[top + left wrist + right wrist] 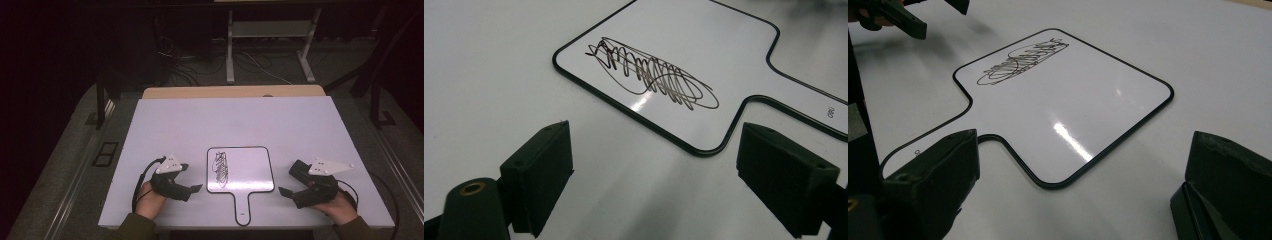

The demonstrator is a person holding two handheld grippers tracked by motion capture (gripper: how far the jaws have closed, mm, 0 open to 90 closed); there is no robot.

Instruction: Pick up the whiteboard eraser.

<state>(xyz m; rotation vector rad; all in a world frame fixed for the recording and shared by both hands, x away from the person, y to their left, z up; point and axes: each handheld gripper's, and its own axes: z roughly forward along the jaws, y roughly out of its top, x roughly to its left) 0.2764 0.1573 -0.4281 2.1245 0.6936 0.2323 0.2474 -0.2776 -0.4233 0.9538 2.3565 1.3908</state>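
A small paddle-shaped whiteboard (247,167) with a black rim lies flat near the table's front edge, its handle pointing toward the person. A black scribble (220,169) covers its left part. My left gripper (191,177) rests on the table just left of the board, open and holding nothing. My right gripper (286,179) sits just right of it, also open and holding nothing. In the left gripper view the scribble (654,72) and board (724,45) lie ahead of the spread jaws (659,170). The right gripper view shows the board (1073,105) between its wide jaws (1083,185), and the left gripper (938,17) beyond.
The white table (225,120) has a wooden strip (230,92) along its far edge. Beyond it, a white desk frame (270,40) and loose cables (190,65) stand on the dark floor. Bare tabletop stretches behind the board.
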